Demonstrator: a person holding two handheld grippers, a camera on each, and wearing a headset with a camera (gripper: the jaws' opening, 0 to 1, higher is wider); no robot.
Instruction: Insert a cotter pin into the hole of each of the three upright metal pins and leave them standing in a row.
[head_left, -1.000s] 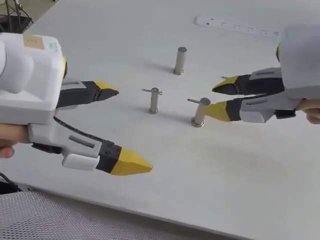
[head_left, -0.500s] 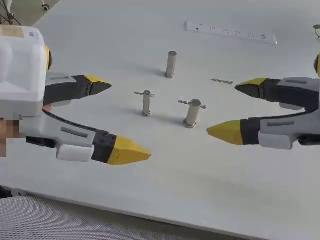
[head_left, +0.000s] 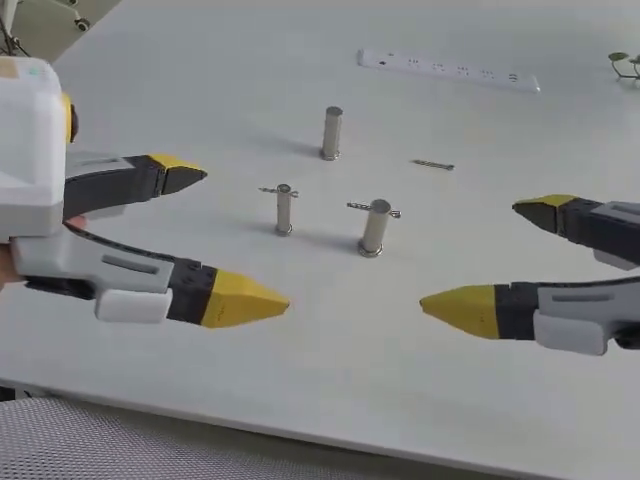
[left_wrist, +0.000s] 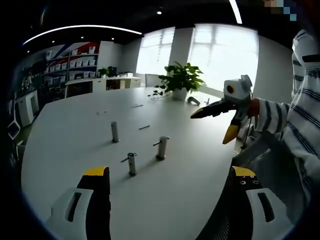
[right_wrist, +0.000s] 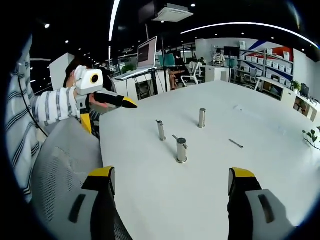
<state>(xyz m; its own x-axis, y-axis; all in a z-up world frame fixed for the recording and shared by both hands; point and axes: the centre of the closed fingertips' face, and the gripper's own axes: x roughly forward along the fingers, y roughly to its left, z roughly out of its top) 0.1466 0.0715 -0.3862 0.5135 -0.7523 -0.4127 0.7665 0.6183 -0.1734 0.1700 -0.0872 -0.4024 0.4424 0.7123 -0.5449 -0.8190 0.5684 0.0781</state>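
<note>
Three upright metal pins stand on the white table. The far pin (head_left: 331, 133) has a bare top. The left pin (head_left: 284, 209) and the right pin (head_left: 374, 227) each carry a cotter pin through the top. A loose cotter pin (head_left: 433, 165) lies flat behind the right pin. My left gripper (head_left: 245, 238) is open and empty, left of the pins. My right gripper (head_left: 468, 254) is open and empty, to their right and nearer me. The right gripper view shows the pins (right_wrist: 181, 150) ahead of its jaws and the loose cotter pin (right_wrist: 236, 143).
A white power strip (head_left: 448, 71) lies at the far side of the table. A mesh chair back (head_left: 150, 440) sits below the table's front edge. A potted plant (left_wrist: 181, 80) stands at the table's far end. A person's striped sleeve (right_wrist: 50, 107) holds the left gripper.
My right gripper has drawn back to the right and toward me, away from the right pin, and its jaws stand wider. The left gripper has barely moved. The camera has shifted.
</note>
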